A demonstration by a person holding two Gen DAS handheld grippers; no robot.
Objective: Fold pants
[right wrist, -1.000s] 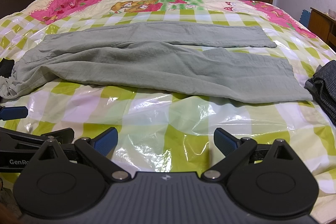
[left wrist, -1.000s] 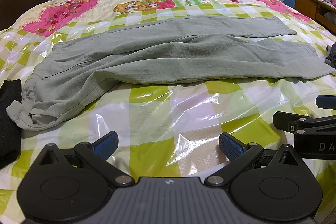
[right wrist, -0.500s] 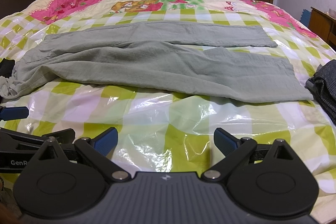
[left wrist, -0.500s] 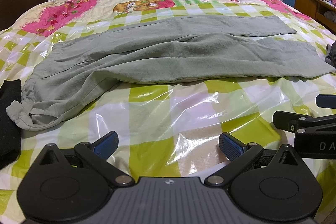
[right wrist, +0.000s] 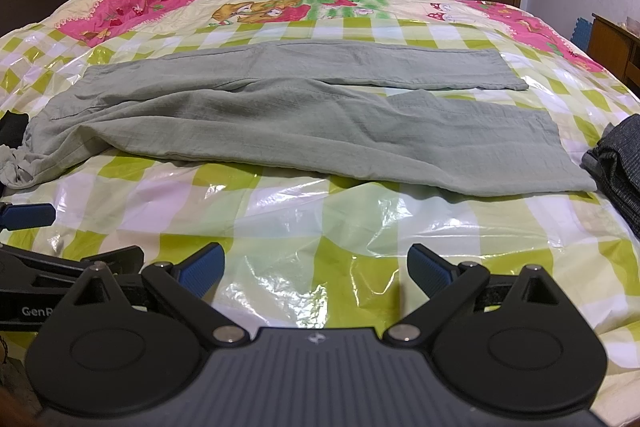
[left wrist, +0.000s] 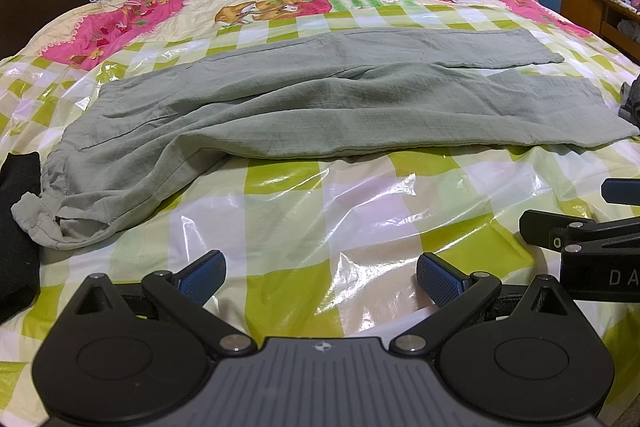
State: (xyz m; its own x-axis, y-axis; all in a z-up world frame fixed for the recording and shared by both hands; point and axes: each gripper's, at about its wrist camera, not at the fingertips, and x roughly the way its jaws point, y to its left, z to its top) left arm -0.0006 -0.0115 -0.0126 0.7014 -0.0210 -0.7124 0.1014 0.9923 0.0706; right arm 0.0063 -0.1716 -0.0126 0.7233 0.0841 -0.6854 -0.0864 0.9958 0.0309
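Grey-green pants (left wrist: pixel 320 107) (right wrist: pixel 300 115) lie spread across the bed, waistband bunched at the left, both legs stretching right and lying side by side. My left gripper (left wrist: pixel 320 273) hovers open over the plastic sheet short of the pants' near edge, nothing between its blue pads. My right gripper (right wrist: pixel 316 267) is likewise open and empty, also short of the pants. Each gripper shows at the edge of the other's view: the right gripper (left wrist: pixel 588 231) and the left gripper (right wrist: pixel 36 239).
The bed (left wrist: pixel 360 211) is covered by a glossy green-and-white checked plastic sheet over a cartoon quilt. A black garment (left wrist: pixel 16 219) lies at the left, a dark grey folded garment (right wrist: pixel 620 163) at the right. Headboard left, wooden wardrobe and door behind, low cabinet at right.
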